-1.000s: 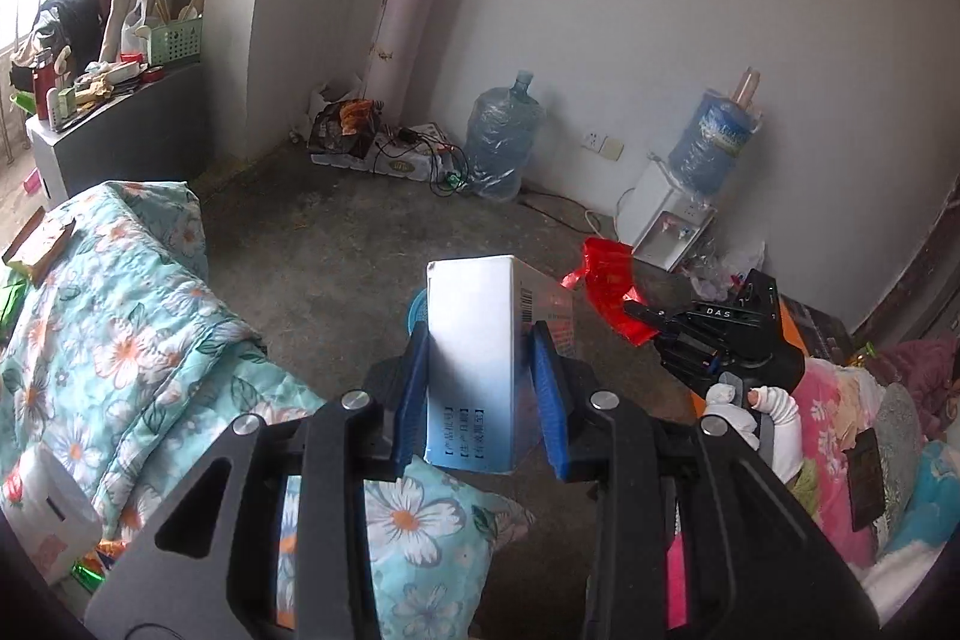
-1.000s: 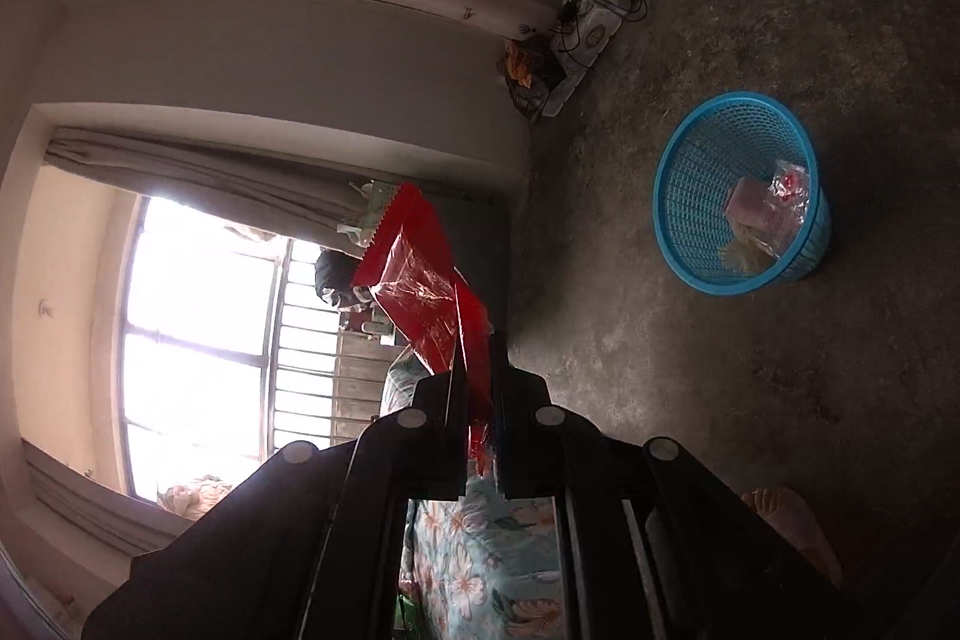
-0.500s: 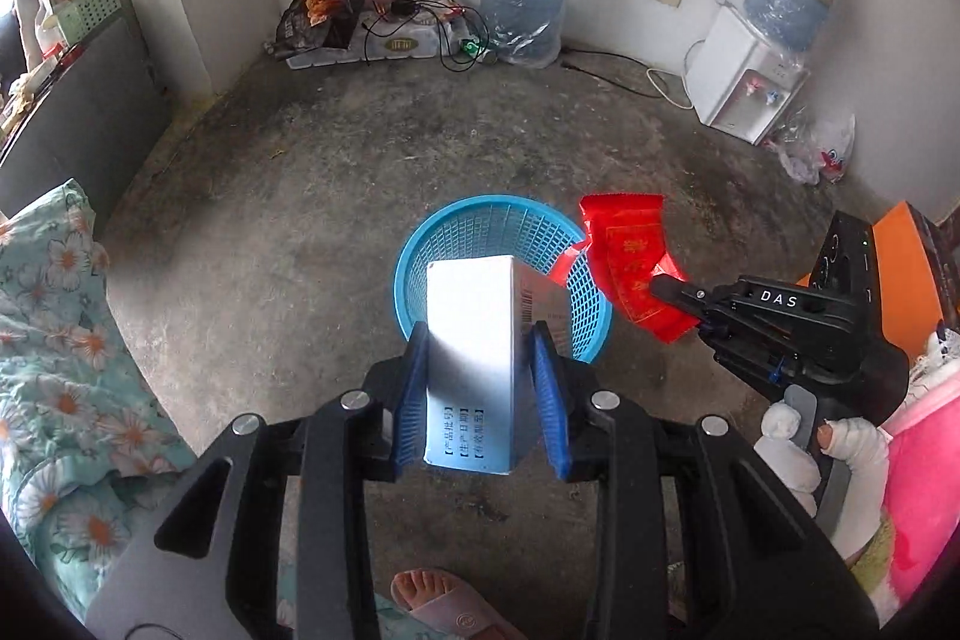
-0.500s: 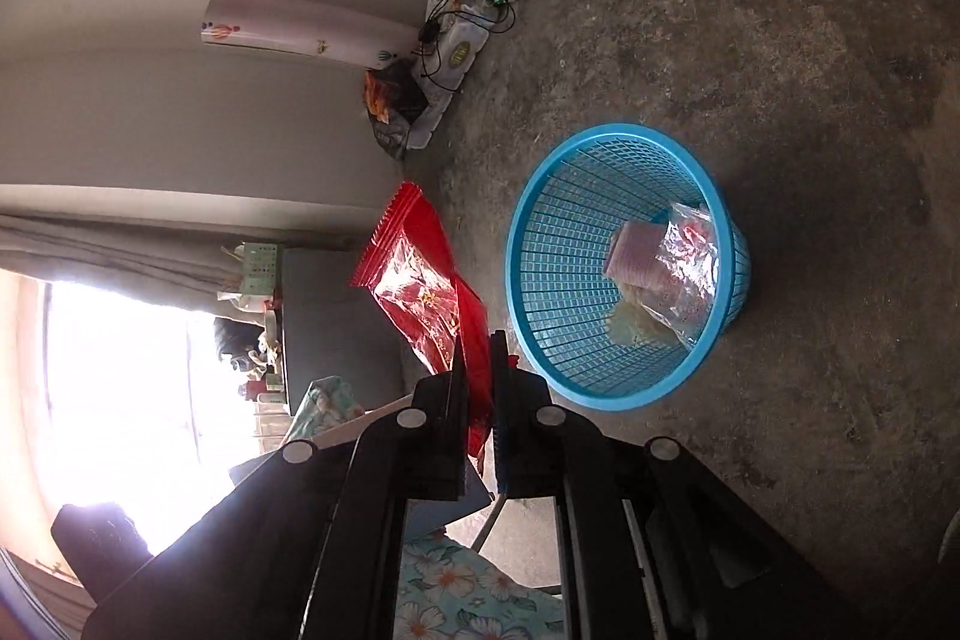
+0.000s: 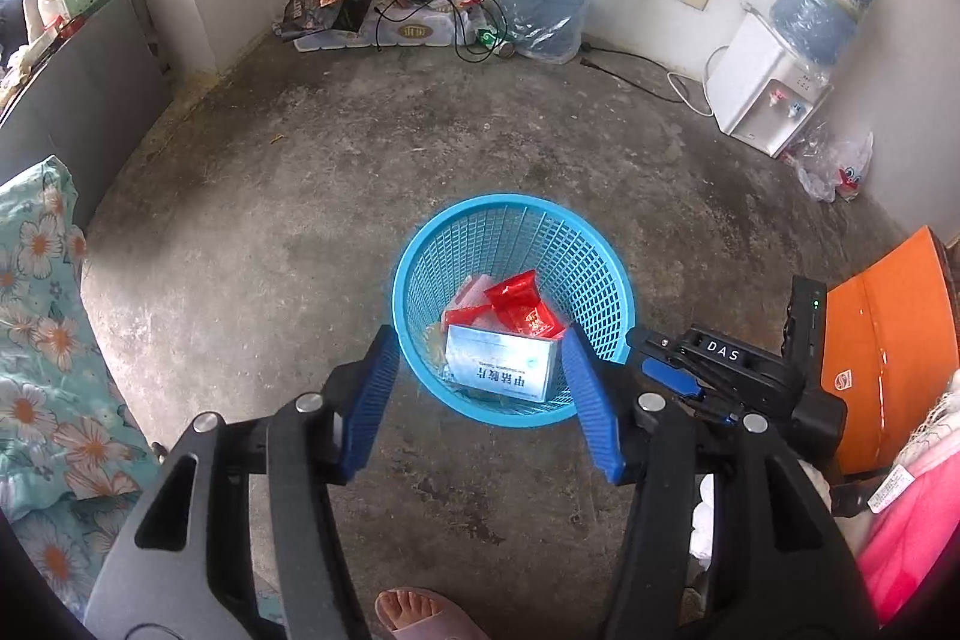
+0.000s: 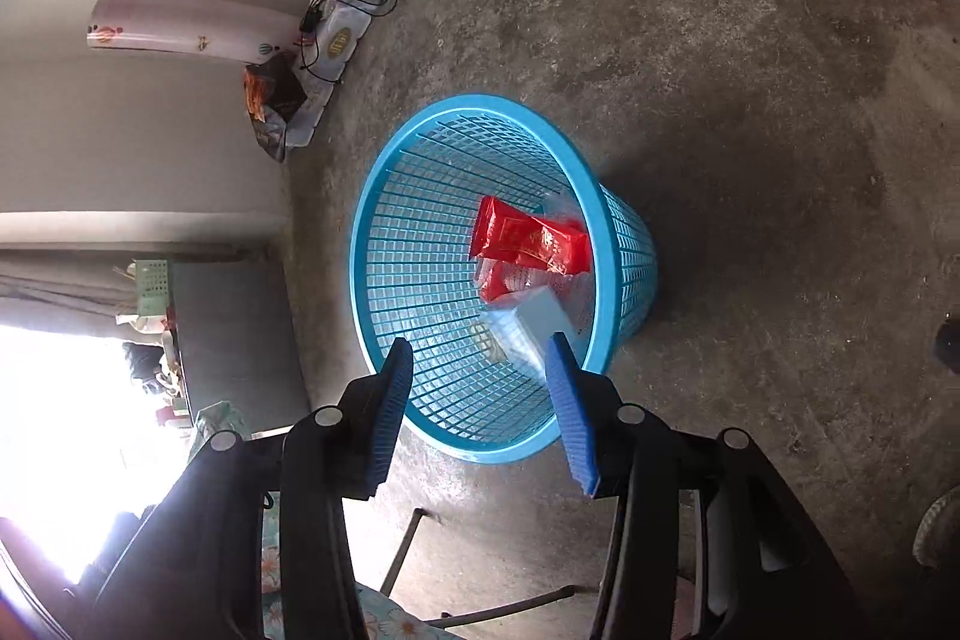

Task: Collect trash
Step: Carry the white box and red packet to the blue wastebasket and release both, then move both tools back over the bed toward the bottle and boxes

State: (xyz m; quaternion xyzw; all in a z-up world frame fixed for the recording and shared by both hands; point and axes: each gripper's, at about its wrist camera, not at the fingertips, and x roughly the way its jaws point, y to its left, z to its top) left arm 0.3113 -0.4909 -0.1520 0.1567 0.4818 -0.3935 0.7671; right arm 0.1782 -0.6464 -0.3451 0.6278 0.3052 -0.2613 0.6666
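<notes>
Both the left tongs (image 5: 480, 388) and right tongs (image 6: 480, 400) are spreading, nothing between them. Below, the white box (image 5: 501, 364) and red wrapper (image 6: 528, 238) apparently lie inside the blue basket (image 5: 420, 244); dipping lower could clip its rim and tip it.

Bare concrete floor (image 5: 336, 196) lies open ahead of both grippers; only the blue basket (image 5: 606, 274) just below them and a floral bedspread (image 5: 42, 340) leftward obstruct.

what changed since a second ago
Both grippers came down over the blue basket and let go: the white box left the left gripper, the red wrapper left the right gripper. Both now lie in the basket; jaws opening, nothing between them. The basket stayed put.
</notes>
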